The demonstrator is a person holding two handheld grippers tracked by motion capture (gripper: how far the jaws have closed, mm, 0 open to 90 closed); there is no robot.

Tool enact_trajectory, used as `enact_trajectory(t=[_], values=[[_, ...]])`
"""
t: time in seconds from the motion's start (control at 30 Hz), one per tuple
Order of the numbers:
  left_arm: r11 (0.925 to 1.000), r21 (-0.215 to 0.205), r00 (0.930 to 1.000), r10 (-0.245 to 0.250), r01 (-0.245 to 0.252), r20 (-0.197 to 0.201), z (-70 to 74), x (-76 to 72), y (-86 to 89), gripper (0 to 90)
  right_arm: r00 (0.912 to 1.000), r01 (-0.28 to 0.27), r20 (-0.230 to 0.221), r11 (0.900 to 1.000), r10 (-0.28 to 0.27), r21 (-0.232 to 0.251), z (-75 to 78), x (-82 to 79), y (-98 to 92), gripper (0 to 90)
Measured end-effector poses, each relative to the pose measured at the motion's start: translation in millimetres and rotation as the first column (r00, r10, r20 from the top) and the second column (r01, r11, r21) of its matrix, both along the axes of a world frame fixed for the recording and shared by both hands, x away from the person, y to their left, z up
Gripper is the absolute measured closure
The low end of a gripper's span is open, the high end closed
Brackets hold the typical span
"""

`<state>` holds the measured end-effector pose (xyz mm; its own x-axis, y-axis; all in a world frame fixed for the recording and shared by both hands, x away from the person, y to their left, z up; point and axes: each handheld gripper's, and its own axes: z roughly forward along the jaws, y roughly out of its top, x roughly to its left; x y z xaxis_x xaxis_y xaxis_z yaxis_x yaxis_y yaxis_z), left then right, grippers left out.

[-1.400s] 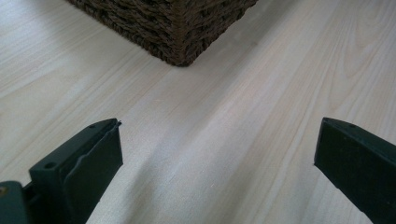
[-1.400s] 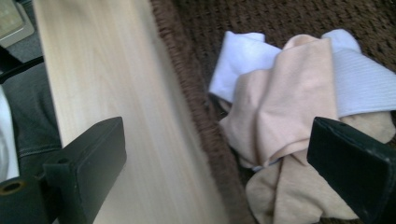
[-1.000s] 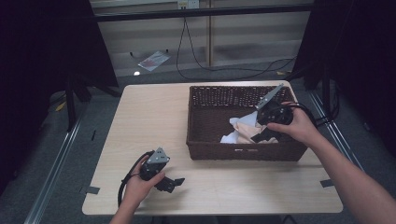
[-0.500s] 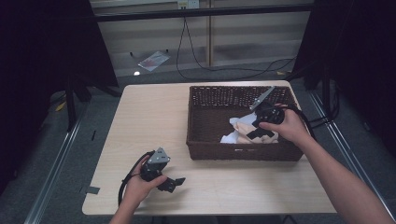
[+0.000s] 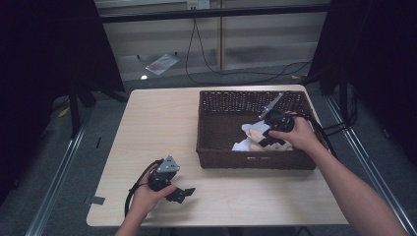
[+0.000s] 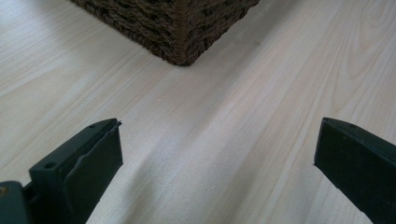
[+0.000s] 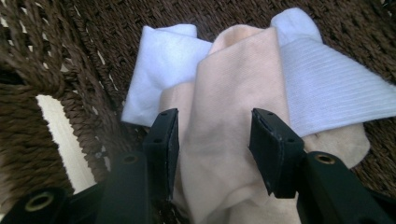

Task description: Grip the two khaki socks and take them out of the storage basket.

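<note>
The right tool (image 7: pixel 212 149) is held half-open astride a peach cloth (image 7: pixel 233 140) in the wicker basket (image 5: pixel 216 147). The left tool (image 6: pixel 215 163) is spread wide over bare worktop (image 6: pixel 233 116).

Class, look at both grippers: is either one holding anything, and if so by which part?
Nothing is held. The right gripper stands open astride a fold of the peach cloth in the basket; the left gripper is open over bare table.

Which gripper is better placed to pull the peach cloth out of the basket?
Right. The right gripper is inside the basket, jaws open astride the peach cloth. The left gripper sits open on the table, outside it.
</note>
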<state>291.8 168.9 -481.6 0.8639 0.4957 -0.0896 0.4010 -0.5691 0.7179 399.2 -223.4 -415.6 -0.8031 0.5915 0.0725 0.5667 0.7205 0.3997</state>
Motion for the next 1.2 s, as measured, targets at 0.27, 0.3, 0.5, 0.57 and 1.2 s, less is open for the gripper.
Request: enact_trajectory(t=[0.27,0.3,0.5,0.57,1.2], values=[[1.0,0.001,1.0,0.005,-0.005,-0.001,0.3,0.3,0.5,0.8,0.9991,-0.011,-0.04,1.0,0.009,-0.028,-11.2,5.6,5.0,62.9],[1.0,0.002,1.0,0.003,-0.003,-0.001,0.3,0.3,0.4,0.8,0.9991,-0.015,-0.041,0.999,0.013,-0.032,-12.2,6.3,5.1,64.4],[1.0,0.002,1.0,0.005,-0.005,-0.001,0.3,0.5,0.7,0.8,0.999,0.005,-0.044,0.999,-0.006,-0.034,-12.8,9.3,4.6,85.3],[1.0,0.004,1.0,0.005,-0.005,0.0,0.3,0.6,0.9,0.8,0.9987,0.003,-0.05,0.999,-0.005,-0.038,-11.9,9.6,4.0,86.7],[0.9996,0.026,0.9999,0.01,-0.01,-0.002,4.8,0.2,3.4,0.8,0.9985,0.007,-0.055,0.999,-0.005,0.035,33.4,0.3,-14.9,87.3]])
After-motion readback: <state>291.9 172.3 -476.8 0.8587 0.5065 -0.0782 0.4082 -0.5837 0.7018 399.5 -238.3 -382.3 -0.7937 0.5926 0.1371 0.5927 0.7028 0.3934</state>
